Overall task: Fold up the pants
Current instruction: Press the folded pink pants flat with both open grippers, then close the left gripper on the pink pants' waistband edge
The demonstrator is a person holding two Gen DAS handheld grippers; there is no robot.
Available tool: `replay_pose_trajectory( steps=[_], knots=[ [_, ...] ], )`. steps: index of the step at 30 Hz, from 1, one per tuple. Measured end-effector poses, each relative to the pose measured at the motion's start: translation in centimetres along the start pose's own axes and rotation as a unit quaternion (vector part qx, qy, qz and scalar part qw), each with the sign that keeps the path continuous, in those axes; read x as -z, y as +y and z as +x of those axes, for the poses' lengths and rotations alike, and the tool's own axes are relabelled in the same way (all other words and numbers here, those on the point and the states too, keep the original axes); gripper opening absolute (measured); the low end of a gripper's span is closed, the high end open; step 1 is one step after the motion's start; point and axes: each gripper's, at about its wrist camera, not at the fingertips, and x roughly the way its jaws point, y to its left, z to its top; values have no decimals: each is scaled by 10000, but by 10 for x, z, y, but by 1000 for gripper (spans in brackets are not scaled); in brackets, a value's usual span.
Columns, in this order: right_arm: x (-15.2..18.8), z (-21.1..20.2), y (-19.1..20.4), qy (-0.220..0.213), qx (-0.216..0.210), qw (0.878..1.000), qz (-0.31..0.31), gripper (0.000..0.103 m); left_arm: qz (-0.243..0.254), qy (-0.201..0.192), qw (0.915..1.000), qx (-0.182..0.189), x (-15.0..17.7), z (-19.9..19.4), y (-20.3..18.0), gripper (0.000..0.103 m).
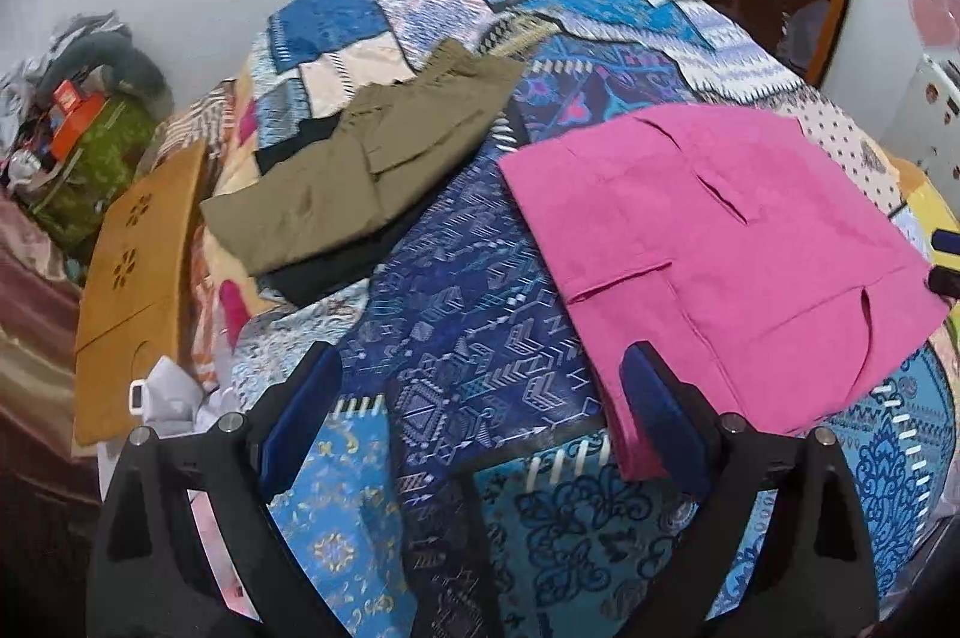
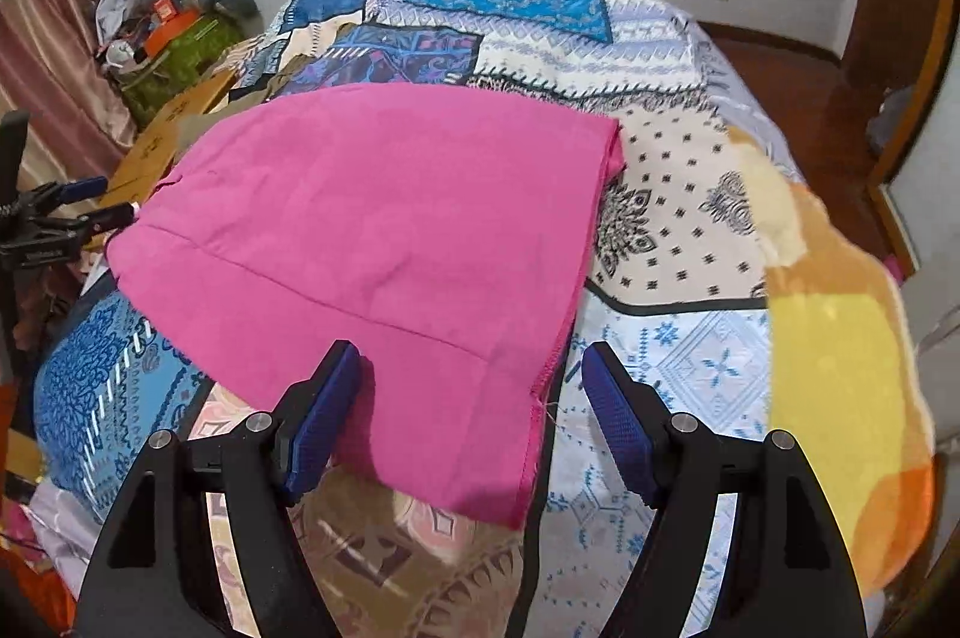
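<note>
Pink pants [image 1: 720, 230] lie flat on the patchwork bedspread [image 1: 468, 314], folded into a broad slab with pockets showing. They also fill the middle of the right wrist view [image 2: 384, 230]. My left gripper [image 1: 480, 386] is open and empty, hovering just off the pants' near left corner. My right gripper [image 2: 474, 386] is open and empty above the pants' near right hem. The right gripper's tips also peek in at the left wrist view's right edge [image 1: 945, 257]. The left gripper also shows at the right wrist view's left edge [image 2: 90, 200].
Folded olive pants [image 1: 366, 158] rest on a dark garment at the bed's far left. A brown cardboard panel [image 1: 138, 278] leans beside the bed. Clutter and a green bag [image 1: 96, 158] sit by the wall. A yellow-orange blanket [image 2: 840, 368] covers the bed's right side.
</note>
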Motion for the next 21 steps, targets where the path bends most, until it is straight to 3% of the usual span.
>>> replay_pose_trajectory(
  steps=[4,12,15,21],
  knots=[
    [-5,-15,14,-280,-44,9996,-95,73,-291,-171,9994,-2,-4,-16,6,95],
    [-27,-24,64,-840,-484,9939,-520,75,-1143,-102,9885,984,-8,-30,9,96],
    [-31,-9,83,-809,-543,9924,-745,75,-1420,155,9794,1424,-2,-22,8,95],
    [-28,29,98,-319,-483,9936,-965,75,-1746,636,9641,1898,16,-4,3,95]
  ],
)
